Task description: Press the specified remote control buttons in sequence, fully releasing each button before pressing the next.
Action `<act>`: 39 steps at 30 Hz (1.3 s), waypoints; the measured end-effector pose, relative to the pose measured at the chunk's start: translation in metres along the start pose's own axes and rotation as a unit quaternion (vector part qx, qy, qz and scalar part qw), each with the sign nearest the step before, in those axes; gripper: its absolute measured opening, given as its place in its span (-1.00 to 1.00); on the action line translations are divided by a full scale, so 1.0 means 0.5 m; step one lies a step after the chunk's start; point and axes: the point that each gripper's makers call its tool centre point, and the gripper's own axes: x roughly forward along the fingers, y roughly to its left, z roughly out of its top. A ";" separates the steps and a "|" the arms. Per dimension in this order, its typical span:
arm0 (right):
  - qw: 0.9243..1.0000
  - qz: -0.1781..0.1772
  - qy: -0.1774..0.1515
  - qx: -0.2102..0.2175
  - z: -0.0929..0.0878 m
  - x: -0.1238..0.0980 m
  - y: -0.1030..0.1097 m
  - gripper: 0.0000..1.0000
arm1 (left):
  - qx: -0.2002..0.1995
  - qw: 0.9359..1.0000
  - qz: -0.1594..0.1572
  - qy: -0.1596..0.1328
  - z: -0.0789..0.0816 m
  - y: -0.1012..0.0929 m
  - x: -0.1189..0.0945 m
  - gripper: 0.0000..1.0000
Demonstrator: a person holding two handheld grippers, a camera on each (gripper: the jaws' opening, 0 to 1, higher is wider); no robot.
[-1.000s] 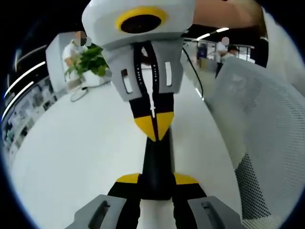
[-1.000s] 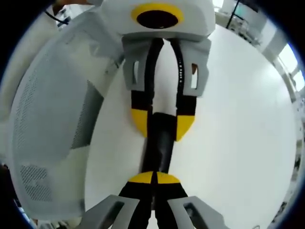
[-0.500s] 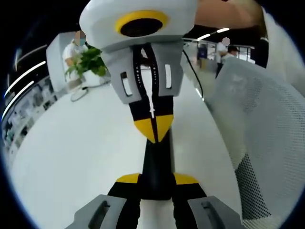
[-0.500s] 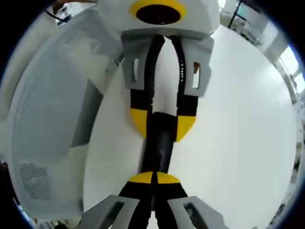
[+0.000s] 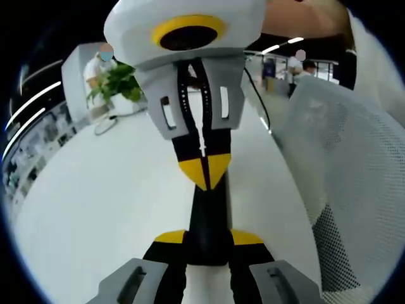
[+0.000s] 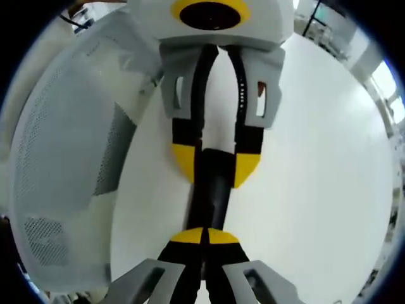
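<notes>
White tabletop (image 5: pixel 95 209) is spreading under both tools. Left gripper (image 5: pixel 207 239) is clamping the slim black remote (image 5: pixel 207 215); right gripper (image 6: pixel 204 235), jaws closed, is pressing toward twelve o'clock. Pushing off-centre could mean hitting a neighbouring button.

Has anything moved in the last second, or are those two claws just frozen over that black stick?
Hardly anything: the views shifted only slightly. The left gripper still clamps the black remote, and the right gripper's jaws remain closed together, tips on it. The white table and mesh chair are unchanged.

Open-plan office or lab, broad white glossy table (image 5: pixel 95 209), white mesh-backed office chair (image 5: pixel 354 190), leafy green potted plant (image 5: pixel 117 82), long ceiling strip lights (image 5: pixel 281 44), people at distant desks
</notes>
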 end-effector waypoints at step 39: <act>1.000 -0.007 -0.011 -0.008 -0.002 -0.013 0.021 -1.00 | 0.002 1.000 0.000 0.004 0.001 -0.003 -0.002 -0.53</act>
